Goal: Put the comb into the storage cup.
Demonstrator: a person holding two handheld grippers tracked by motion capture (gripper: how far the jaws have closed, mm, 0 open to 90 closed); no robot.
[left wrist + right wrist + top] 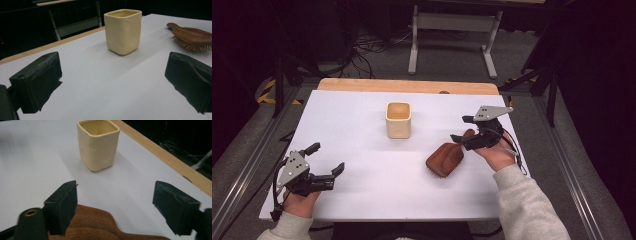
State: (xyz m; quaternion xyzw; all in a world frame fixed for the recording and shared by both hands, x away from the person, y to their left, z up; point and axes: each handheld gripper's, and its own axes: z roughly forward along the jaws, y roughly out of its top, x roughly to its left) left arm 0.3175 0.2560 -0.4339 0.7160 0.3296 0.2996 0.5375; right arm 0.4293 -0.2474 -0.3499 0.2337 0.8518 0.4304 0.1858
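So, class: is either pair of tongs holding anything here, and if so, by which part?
Nothing is held. The right tongs stand open over the wooden hairbrush's handle; the left tongs are open over bare table.

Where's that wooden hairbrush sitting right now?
In the high view the wooden hairbrush lies bristles down on the right half of the white table, right and nearer than the cream cup, its handle under the open jaws of the right gripper.

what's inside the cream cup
Nothing shows inside the cream square cup: the high view and the right gripper view show bare glazed inner walls below the rim. Its bottom is hidden by the near wall, so something small lying there cannot be ruled out.
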